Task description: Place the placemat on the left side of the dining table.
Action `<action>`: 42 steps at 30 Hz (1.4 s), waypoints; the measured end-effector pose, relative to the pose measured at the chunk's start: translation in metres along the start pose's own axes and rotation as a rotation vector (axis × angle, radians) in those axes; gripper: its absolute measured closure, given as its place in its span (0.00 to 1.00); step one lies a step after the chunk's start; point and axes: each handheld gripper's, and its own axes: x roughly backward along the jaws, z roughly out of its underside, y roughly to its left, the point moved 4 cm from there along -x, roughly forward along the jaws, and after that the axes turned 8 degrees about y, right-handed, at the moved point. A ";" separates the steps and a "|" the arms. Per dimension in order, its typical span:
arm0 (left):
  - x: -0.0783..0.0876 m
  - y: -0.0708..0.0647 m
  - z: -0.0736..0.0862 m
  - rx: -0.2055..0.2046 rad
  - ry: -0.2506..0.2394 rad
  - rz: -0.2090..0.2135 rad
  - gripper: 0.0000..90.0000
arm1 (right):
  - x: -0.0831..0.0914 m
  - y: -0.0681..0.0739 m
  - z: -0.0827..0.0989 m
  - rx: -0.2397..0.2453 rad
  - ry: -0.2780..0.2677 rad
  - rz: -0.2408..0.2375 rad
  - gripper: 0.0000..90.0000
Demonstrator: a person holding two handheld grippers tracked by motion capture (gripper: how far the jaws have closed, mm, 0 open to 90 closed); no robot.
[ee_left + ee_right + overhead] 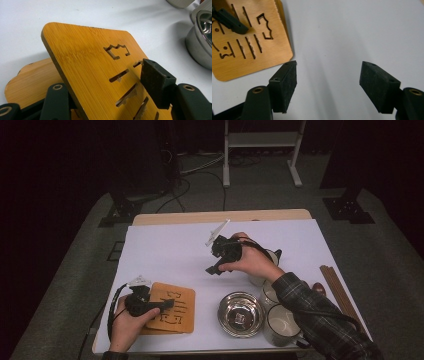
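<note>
Bamboo coasters (172,312) sit stacked near the front left corner of the white-covered table (165,250), and the left gripper (167,304) has its jaws clamped on the top one, tipping it up off the lower one. Right gripper (212,268) hangs over bare table well off to the right, jaws spread wide with nothing between them.

Grey carpet (390,245), dark surroundings
</note>
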 end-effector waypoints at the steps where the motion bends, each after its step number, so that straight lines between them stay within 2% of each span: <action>1: 0.000 0.000 0.000 0.000 0.000 0.000 0.44 | 0.001 -0.002 0.001 -0.005 -0.003 0.005 0.32; 12: 0.000 0.000 0.000 0.000 0.001 0.001 0.44 | 0.014 -0.025 0.014 -0.071 -0.034 0.042 0.31; 26: 0.001 0.000 0.000 0.006 0.001 0.005 0.45 | 0.037 -0.056 0.037 -0.162 -0.101 0.082 0.30; 35: 0.001 0.000 0.000 0.006 0.001 0.006 0.45 | 0.051 -0.076 0.054 -0.237 -0.137 0.120 0.30; 42: 0.001 0.000 0.001 0.007 0.002 0.007 0.45 | 0.063 -0.098 0.073 -0.302 -0.165 0.165 0.30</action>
